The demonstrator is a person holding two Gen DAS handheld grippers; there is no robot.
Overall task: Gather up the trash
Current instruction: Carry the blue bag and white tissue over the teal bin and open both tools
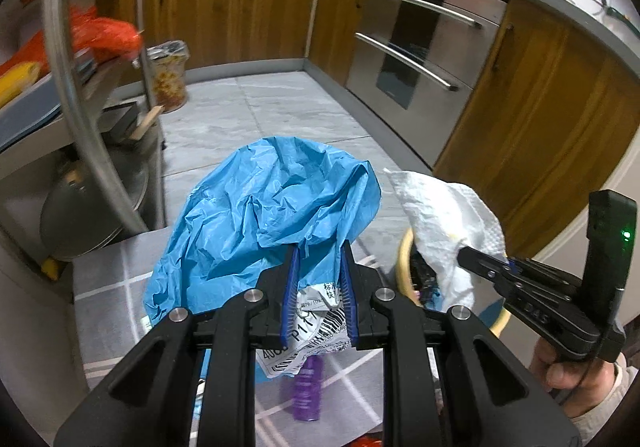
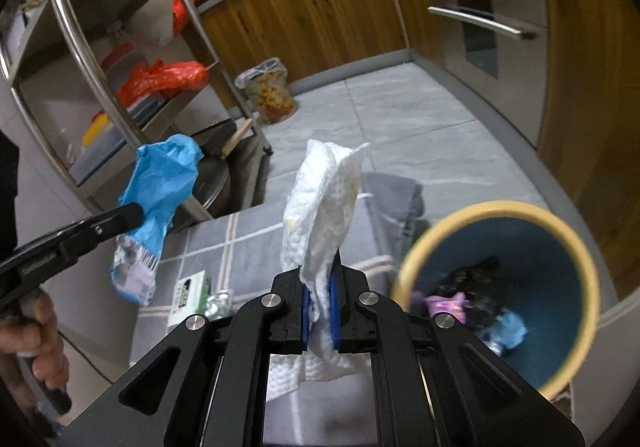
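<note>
1. The left gripper is clamped on a crumpled blue plastic bag with a barcoded label bunched in the same pinch; both hang clear of the grey checked mat.
2. The right gripper is closed tight on a white paper towel, which stands up out of the pads and also trails below them.
3. The bin, yellow-rimmed and blue inside, sits at about 4 o'clock in the right wrist view, just beside the right gripper, with scraps already at its bottom.
4. Judged from this, the step is carrying both loads to the bin. Bring the right gripper over the mouth first (it is nearer), so the towel's trailing tail hangs inside the rim before opening.
5. Then swing the left gripper from 9 o'clock across to the mouth. The bag is wide and light, so centre it well, or it may drape over the rim.
6. A purple bottle and a green-and-white packet lie on the mat, not yet collected.
</note>
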